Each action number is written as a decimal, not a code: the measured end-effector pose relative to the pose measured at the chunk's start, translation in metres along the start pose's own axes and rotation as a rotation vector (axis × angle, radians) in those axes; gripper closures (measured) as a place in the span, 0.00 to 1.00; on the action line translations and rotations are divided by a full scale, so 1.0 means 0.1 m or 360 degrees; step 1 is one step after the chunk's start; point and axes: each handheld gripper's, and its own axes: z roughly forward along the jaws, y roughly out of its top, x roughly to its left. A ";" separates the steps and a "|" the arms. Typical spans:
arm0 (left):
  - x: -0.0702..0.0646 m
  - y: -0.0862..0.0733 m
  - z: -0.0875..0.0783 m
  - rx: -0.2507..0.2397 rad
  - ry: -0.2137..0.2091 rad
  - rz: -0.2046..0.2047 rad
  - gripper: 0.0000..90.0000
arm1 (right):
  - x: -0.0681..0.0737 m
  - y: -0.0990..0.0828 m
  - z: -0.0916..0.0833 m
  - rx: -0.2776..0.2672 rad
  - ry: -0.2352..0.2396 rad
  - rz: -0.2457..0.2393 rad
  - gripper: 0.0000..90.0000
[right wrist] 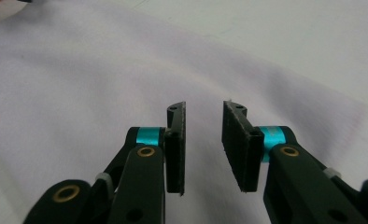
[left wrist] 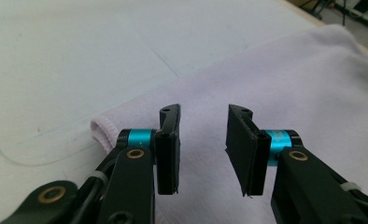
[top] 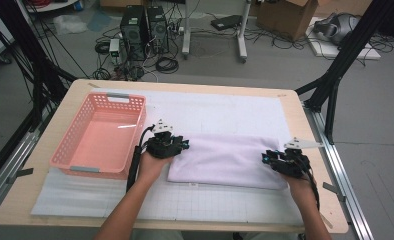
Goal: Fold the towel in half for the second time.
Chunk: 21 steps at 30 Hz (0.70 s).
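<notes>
A pale lilac folded towel (top: 230,159) lies flat on the white gridded mat in the middle of the table. My left gripper (top: 181,145) hovers at the towel's left edge, jaws parted with nothing between them; in its own view the left gripper (left wrist: 203,142) looks down on the towel (left wrist: 275,84) near a hemmed corner. My right gripper (top: 266,158) sits over the towel's right end, also open and empty. In the right gripper view the right gripper (right wrist: 204,140) hangs just above the smooth towel (right wrist: 79,79).
A pink plastic basket (top: 101,136) with nothing in it stands at the left of the mat, close to my left hand. White mat (top: 215,110) stretches beyond the towel. Black frame posts flank the table; computers, cables and boxes lie on the floor behind.
</notes>
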 end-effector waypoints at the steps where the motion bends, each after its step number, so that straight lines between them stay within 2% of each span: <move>1: 0.02 -0.02 0.05 0.0010 0.0022 -0.0010 0.73 | 0.01 0.04 0.07 0.0025 0.0016 -0.0018 0.79; 3: 0.08 -0.06 0.14 0.0052 0.0044 -0.0028 0.75 | 0.01 0.10 0.22 0.0075 0.0042 -0.0048 0.80; 6: 0.11 -0.07 0.19 0.0031 0.0087 -0.0053 0.79 | -0.01 0.15 0.41 0.0148 0.0061 -0.0071 0.80; 8: 0.10 -0.04 0.20 0.0054 0.0151 -0.0002 0.80 | -0.03 0.17 0.52 0.0193 0.0035 -0.0090 0.81; 9: 0.10 -0.03 0.21 0.0058 0.0179 -0.0002 0.80 | -0.05 0.18 0.55 0.0178 0.0012 -0.0090 0.82; 10: 0.10 -0.02 0.21 0.0065 0.0200 -0.0009 0.81 | -0.06 0.20 0.57 0.0173 -0.0047 -0.0094 0.81; 11: 0.09 -0.02 0.21 0.0063 0.0234 -0.0004 0.82 | -0.08 0.21 0.58 0.0174 -0.0138 -0.0102 0.79; 12: 0.09 -0.02 0.22 0.0053 0.0264 0.0010 0.84 | -0.11 0.21 0.58 0.0162 -0.0208 -0.0092 0.79; 13: 0.09 -0.02 0.22 0.0049 0.0275 0.0007 0.86 | -0.16 0.20 0.58 0.0149 -0.0237 -0.0061 0.79; 14: 0.09 -0.02 0.22 0.0049 0.0275 0.0007 0.87 | -0.16 0.20 0.58 0.0149 -0.0237 -0.0061 0.79; 15: 0.10 -0.02 0.22 0.0039 0.0279 -0.0015 0.87 | -0.26 0.18 0.57 0.0118 -0.0257 0.0022 0.79; 16: 0.10 -0.02 0.21 0.0035 0.0292 -0.0015 0.87 | -0.28 0.18 0.55 0.0119 -0.0279 0.0031 0.79; 18: 0.10 -0.01 0.20 0.0024 0.0295 -0.0042 0.85 | -0.33 0.17 0.51 0.0107 -0.0273 0.0093 0.76; 19: 0.11 -0.01 0.18 0.0008 0.0278 -0.0075 0.82 | -0.36 0.16 0.48 0.0095 -0.0281 0.0112 0.74; 21: 0.13 -0.01 0.15 0.0010 0.0257 -0.0076 0.76 | -0.42 0.15 0.39 0.0023 -0.0231 0.0175 0.71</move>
